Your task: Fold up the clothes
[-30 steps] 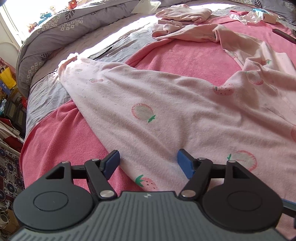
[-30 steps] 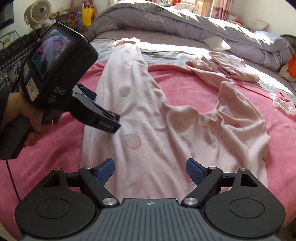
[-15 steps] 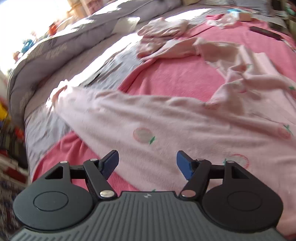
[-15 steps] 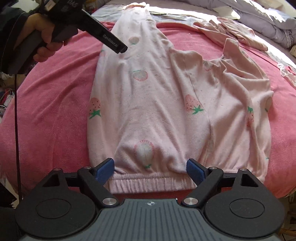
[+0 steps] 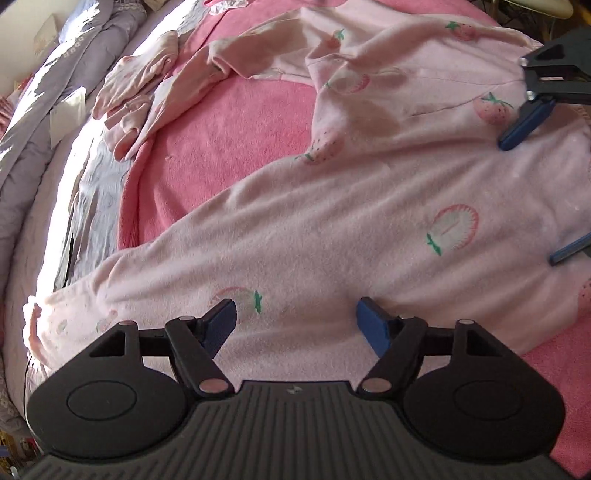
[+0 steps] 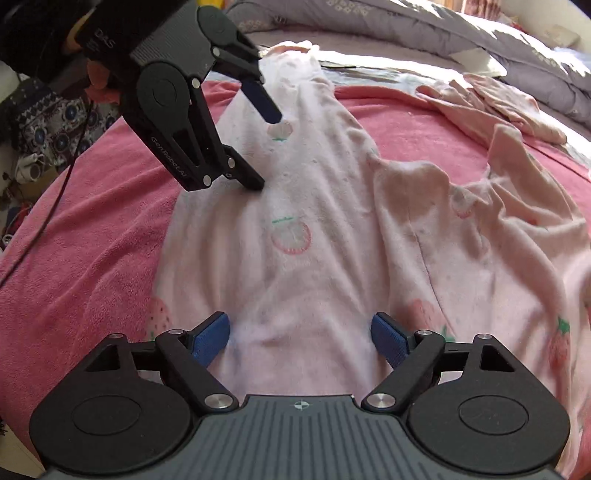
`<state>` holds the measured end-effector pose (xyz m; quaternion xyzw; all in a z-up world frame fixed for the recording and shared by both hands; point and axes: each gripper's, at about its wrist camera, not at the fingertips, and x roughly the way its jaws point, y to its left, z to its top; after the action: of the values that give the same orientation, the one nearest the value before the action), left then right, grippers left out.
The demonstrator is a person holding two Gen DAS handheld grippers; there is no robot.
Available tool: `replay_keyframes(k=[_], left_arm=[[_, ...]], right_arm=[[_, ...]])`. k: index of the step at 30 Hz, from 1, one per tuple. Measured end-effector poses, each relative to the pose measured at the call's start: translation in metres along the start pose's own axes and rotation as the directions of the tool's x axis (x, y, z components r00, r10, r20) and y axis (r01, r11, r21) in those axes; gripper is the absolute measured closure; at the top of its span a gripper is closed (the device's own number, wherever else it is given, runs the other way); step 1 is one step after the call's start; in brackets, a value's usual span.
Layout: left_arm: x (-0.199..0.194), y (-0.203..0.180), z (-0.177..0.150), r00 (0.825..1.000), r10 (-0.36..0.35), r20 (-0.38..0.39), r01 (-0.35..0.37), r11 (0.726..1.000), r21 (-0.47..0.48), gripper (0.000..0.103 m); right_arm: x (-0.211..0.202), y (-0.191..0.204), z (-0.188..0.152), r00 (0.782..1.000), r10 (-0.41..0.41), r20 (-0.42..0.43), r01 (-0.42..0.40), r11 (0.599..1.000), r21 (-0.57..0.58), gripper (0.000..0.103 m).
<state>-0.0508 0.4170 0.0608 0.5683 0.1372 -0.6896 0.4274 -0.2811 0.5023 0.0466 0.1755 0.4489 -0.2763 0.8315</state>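
Observation:
Pale pink strawberry-print pajama pants [image 5: 332, 229] lie spread on the pink blanket [image 5: 229, 122]; they also show in the right wrist view [image 6: 325, 221]. My left gripper [image 5: 297, 321] is open, low over one leg of the pants. It shows in the right wrist view [image 6: 266, 147], open, fingertips close to the fabric. My right gripper [image 6: 301, 336] is open over the waist end of the pants. It shows at the right edge of the left wrist view [image 5: 535, 195], open. Neither holds cloth.
A second pink garment [image 5: 147, 88] lies crumpled beyond the pants, also seen in the right wrist view [image 6: 495, 107]. A grey-lilac quilt [image 6: 424, 26] runs along the far side of the bed. Clutter on the floor [image 6: 33, 122] shows past the bed's left edge.
Both grippers have moved closer to the pants. The left one dropped down onto the leg; the right one moved forward from the waistband over the upper pants. Both stayed open.

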Motion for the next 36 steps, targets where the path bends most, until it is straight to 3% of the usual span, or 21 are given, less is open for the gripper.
replay_keyframes(k=[3, 7, 8, 11, 14, 21, 26, 30, 33, 36], left_arm=[[0.004, 0.016, -0.005, 0.999, -0.027, -0.027, 0.023, 0.990, -0.141, 0.013], [0.005, 0.018, -0.009, 0.999, -0.022, -0.027, 0.017, 0.981, -0.195, 0.007], [0.005, 0.019, -0.010, 0.999, -0.021, -0.026, 0.015, 0.978, -0.207, 0.006], [0.005, 0.020, -0.013, 1.000, -0.015, -0.025, 0.009, 0.970, -0.242, 0.003], [0.005, 0.022, -0.015, 1.000, -0.010, -0.024, 0.003, 0.961, -0.277, 0.002], [0.005, 0.024, -0.023, 1.000, 0.003, -0.017, -0.009, 0.933, -0.361, 0.002], [0.003, 0.023, -0.031, 1.000, 0.017, -0.003, -0.017, 0.903, -0.430, 0.000], [-0.003, 0.019, -0.031, 0.998, 0.062, 0.005, -0.053, 0.895, -0.444, 0.000], [-0.017, 0.011, -0.029, 0.988, 0.153, -0.016, -0.144, 0.881, -0.450, 0.006], [-0.036, 0.003, -0.028, 0.973, 0.230, -0.025, -0.214, 0.855, -0.472, 0.009]], right_arm=[[-0.027, 0.007, -0.034, 0.999, -0.038, -0.039, 0.038, 0.999, 0.009, 0.018], [-0.051, 0.011, -0.040, 0.980, -0.079, -0.181, 0.089, 0.995, 0.049, 0.019], [-0.057, 0.009, -0.037, 0.979, -0.091, -0.180, 0.105, 0.992, 0.069, 0.021], [-0.073, 0.003, -0.016, 0.990, -0.119, -0.074, 0.126, 0.988, 0.094, 0.022], [-0.052, 0.004, 0.027, 0.996, -0.083, 0.039, 0.081, 0.995, 0.050, 0.021], [0.022, 0.003, 0.035, 0.998, -0.056, 0.017, 0.055, 0.998, 0.020, 0.019], [-0.024, 0.008, -0.024, 0.996, -0.065, -0.063, 0.067, 0.998, 0.019, 0.019], [-0.057, 0.003, -0.029, 0.988, -0.074, -0.135, 0.077, 0.997, 0.017, 0.019], [-0.083, -0.024, -0.019, 0.989, -0.143, -0.030, 0.145, 0.983, 0.114, 0.019], [-0.087, -0.062, -0.007, 0.968, -0.247, 0.035, 0.234, 0.949, 0.212, 0.019]])
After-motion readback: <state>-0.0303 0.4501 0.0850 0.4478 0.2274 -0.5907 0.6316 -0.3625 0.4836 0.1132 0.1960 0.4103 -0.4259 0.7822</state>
